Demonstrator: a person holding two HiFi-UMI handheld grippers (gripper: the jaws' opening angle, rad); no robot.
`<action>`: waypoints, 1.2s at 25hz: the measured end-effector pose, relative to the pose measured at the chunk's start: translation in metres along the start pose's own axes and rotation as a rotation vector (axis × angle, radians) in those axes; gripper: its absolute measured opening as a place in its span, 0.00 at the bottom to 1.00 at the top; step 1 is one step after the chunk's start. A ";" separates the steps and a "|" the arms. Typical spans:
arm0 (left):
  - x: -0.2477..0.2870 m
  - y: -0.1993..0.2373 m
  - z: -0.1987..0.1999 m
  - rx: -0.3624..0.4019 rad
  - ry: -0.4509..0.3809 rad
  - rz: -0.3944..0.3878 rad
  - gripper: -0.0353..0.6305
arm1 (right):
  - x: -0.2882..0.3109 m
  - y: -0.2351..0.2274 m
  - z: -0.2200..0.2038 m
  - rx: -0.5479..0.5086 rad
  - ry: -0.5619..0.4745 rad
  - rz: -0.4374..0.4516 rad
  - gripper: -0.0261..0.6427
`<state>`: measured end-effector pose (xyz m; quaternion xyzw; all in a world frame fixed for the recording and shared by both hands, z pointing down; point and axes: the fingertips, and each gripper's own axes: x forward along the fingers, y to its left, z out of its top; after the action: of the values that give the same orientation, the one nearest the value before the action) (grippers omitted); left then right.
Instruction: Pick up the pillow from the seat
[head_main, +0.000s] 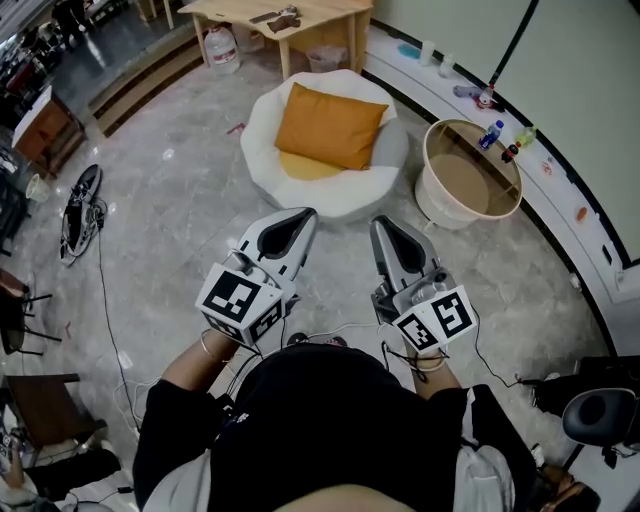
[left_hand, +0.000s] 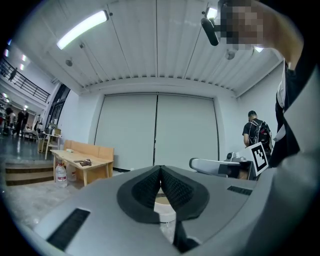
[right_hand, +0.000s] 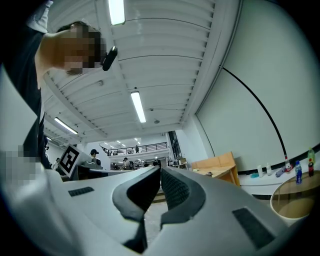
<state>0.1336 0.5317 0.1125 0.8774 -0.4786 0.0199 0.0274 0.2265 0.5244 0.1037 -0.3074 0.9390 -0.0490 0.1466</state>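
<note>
An orange pillow (head_main: 329, 127) leans on the back of a round white seat (head_main: 375, 182) with a yellow cushion (head_main: 303, 167), in the head view's upper middle. My left gripper (head_main: 304, 215) is held in the air short of the seat's near rim, jaws shut on nothing. Beside it, my right gripper (head_main: 382, 224) is also shut and empty, a little nearer the seat's right side. In the left gripper view the shut left gripper (left_hand: 160, 169) points level across the room. In the right gripper view the shut right gripper (right_hand: 160, 170) tilts slightly upward.
A round tan-topped white side table (head_main: 467, 175) stands right of the seat. A wooden table (head_main: 283, 20) and a water jug (head_main: 221, 45) are behind it. Bottles (head_main: 503, 140) sit on a white ledge at right. Cables (head_main: 106, 290) trail on the marble floor at left.
</note>
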 end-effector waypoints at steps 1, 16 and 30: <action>0.003 -0.002 0.000 -0.002 -0.001 0.001 0.07 | -0.002 -0.003 0.001 -0.001 0.000 0.001 0.07; 0.024 0.006 0.005 0.050 -0.057 0.028 0.07 | -0.003 -0.028 -0.007 -0.014 0.022 -0.007 0.07; 0.064 0.098 0.012 0.032 -0.070 -0.073 0.07 | 0.082 -0.060 -0.015 -0.029 0.009 -0.108 0.07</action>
<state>0.0856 0.4243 0.1077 0.8947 -0.4466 -0.0043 -0.0027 0.1928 0.4273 0.1091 -0.3593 0.9223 -0.0448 0.1350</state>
